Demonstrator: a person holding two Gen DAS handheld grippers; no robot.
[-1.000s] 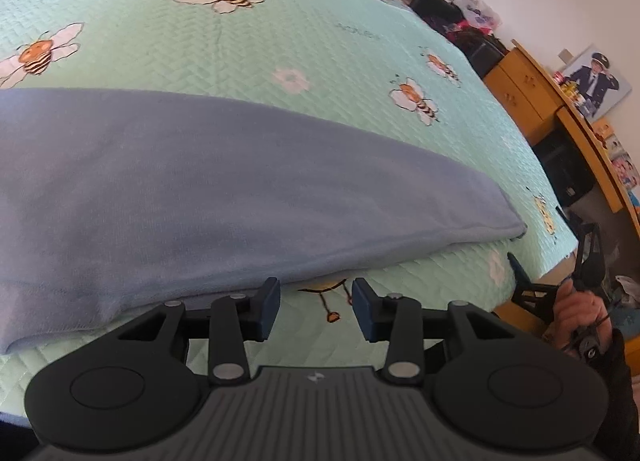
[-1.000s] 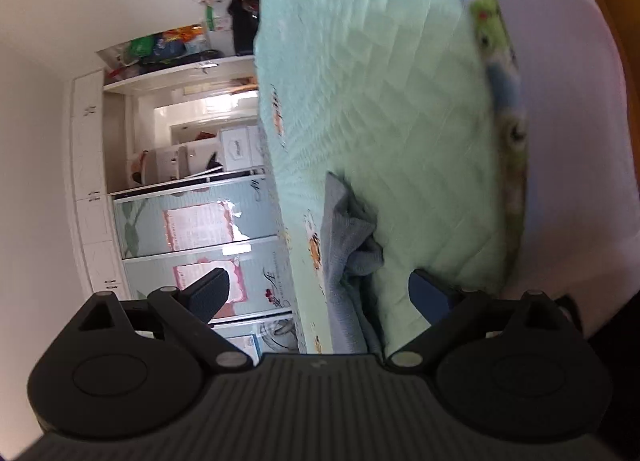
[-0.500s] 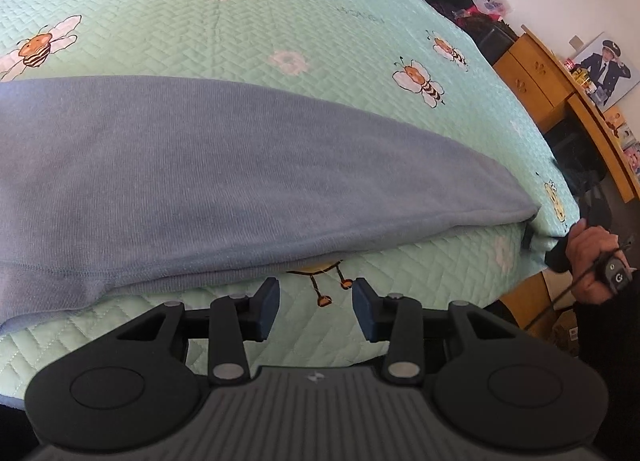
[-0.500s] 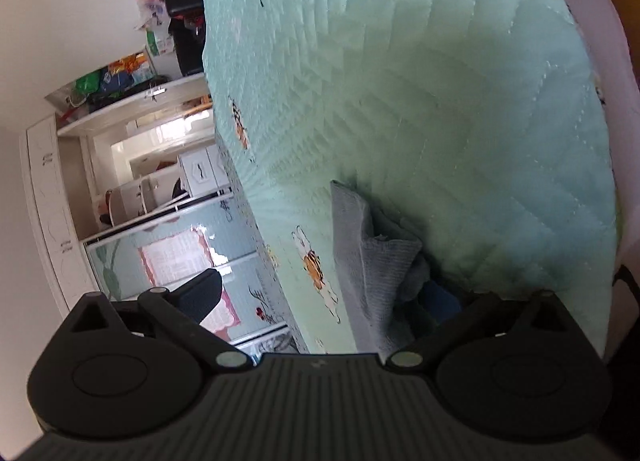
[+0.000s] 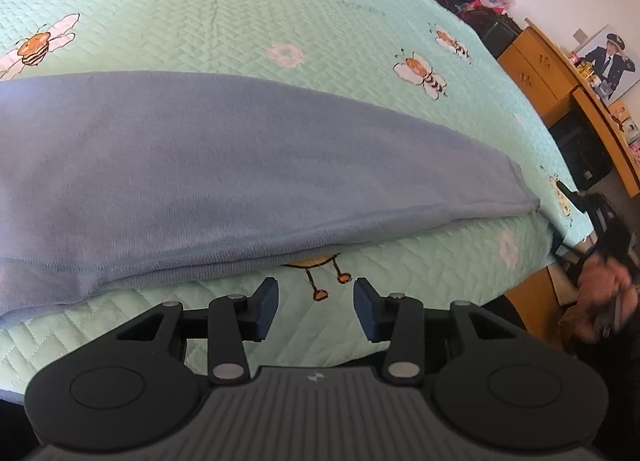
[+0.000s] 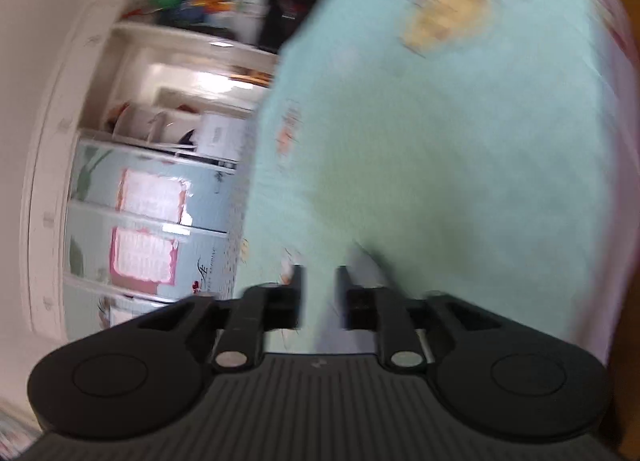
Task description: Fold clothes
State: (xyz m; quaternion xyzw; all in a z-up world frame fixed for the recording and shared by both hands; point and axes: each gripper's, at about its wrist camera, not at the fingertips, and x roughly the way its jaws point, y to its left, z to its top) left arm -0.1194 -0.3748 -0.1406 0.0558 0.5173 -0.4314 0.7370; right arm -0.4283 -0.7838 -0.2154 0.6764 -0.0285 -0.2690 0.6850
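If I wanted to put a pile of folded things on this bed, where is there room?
The widest bare stretch of the green bee quilt lies beyond the blue garment. A narrower strip runs between the garment's near edge and the left gripper. The garment fills the middle.

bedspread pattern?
Mint-green quilted bedspread printed with bees and white flowers; clearest in the left wrist view.

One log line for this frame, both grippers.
left gripper: open, empty | right gripper: blurred, grip unclear | folded blue knit garment: flat on bee-print quilt
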